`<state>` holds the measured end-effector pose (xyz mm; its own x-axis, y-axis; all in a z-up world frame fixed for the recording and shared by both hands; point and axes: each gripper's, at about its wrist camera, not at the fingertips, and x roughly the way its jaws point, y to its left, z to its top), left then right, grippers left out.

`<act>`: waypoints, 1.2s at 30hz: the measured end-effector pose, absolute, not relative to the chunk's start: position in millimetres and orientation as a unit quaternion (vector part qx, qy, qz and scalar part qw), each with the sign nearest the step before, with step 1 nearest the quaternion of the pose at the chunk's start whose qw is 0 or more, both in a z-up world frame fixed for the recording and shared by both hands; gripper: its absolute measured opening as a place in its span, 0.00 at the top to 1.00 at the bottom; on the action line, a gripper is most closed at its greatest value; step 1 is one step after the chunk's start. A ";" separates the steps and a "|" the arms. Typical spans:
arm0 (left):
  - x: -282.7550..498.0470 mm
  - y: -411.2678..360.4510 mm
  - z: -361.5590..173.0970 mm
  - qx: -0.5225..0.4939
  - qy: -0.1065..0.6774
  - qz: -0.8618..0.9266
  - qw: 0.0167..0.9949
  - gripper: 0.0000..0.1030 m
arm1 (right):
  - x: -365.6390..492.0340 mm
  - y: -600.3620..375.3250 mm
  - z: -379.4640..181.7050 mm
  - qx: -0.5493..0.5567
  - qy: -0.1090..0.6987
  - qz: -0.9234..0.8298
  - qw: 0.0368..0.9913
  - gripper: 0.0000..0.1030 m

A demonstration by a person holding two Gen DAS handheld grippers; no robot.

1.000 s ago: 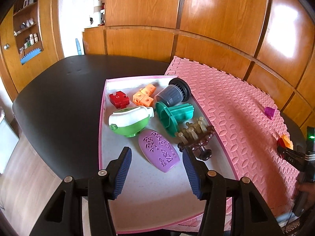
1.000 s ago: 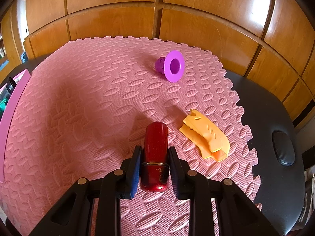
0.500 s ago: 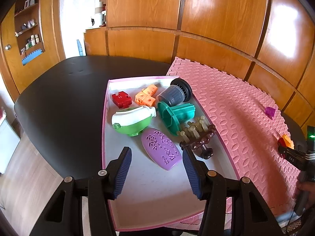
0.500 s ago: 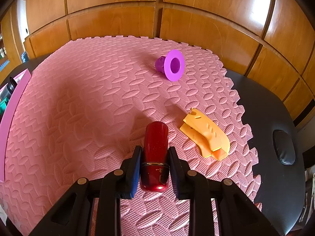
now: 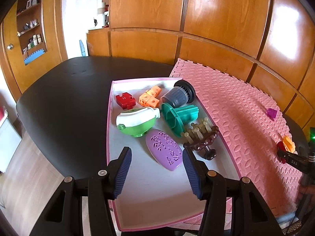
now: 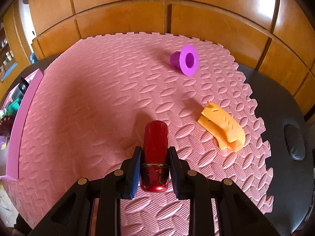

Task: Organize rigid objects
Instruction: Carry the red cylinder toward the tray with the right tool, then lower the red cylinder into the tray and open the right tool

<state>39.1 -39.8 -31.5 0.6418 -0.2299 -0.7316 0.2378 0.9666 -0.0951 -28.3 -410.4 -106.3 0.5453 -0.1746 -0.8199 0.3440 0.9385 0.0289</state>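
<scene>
Red glitter bottle (image 6: 155,153) sits clamped between the blue pads of the right hand-held gripper (image 6: 155,169), its rounded end pointing away from the camera over the pink foam mat (image 6: 98,108). Just to its right on the mat lies an orange curved clip (image 6: 223,130), and farther back a purple flanged cup (image 6: 186,60) lies on its side. The mat covers part of a dark worktop (image 6: 285,106).

The left hand-held gripper (image 5: 156,170) hangs with its pads well apart and nothing between them, above the near part of a pink-rimmed tray (image 5: 108,129). Toward the tray's far end lie a purple patterned oval (image 5: 164,152), a green and white bowl-shaped toy (image 5: 136,123), a teal flanged piece (image 5: 180,117), a brown pegged massager (image 5: 200,139), a dark ribbed cup (image 5: 178,97), orange cubes (image 5: 149,98) and a red puzzle block (image 5: 125,100).
</scene>
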 end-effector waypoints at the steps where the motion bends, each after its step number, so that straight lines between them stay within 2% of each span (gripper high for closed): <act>1: 39.3 -39.1 -31.3 0.004 0.403 -0.129 0.906 0.47 | -28.8 -410.3 -105.8 0.101 0.452 -0.145 0.874 0.75; 9: 45.0 -26.3 -27.2 -0.009 0.397 -0.115 0.911 0.47 | -27.4 -387.5 -91.2 0.166 0.436 -0.068 0.882 0.75; 19: 51.1 -11.9 -27.4 -0.025 0.398 -0.100 0.912 0.47 | -5.2 -256.9 -42.9 0.099 0.402 0.119 0.903 0.75; 28: 53.1 -3.3 -32.9 -0.037 0.403 -0.096 0.909 0.47 | 18.4 -173.8 -70.2 0.052 0.440 0.185 0.877 0.75; 36: 54.2 -0.9 -40.4 -0.038 0.413 -0.097 0.905 0.47 | 29.1 -160.8 -98.7 -0.020 0.472 0.138 0.871 0.75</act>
<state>54.2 -0.9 -40.4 0.6405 -0.2066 -0.7396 0.1431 0.9784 -0.1494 29.1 -160.8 -98.7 0.5165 0.2225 -0.8269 -0.2597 0.9609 0.0964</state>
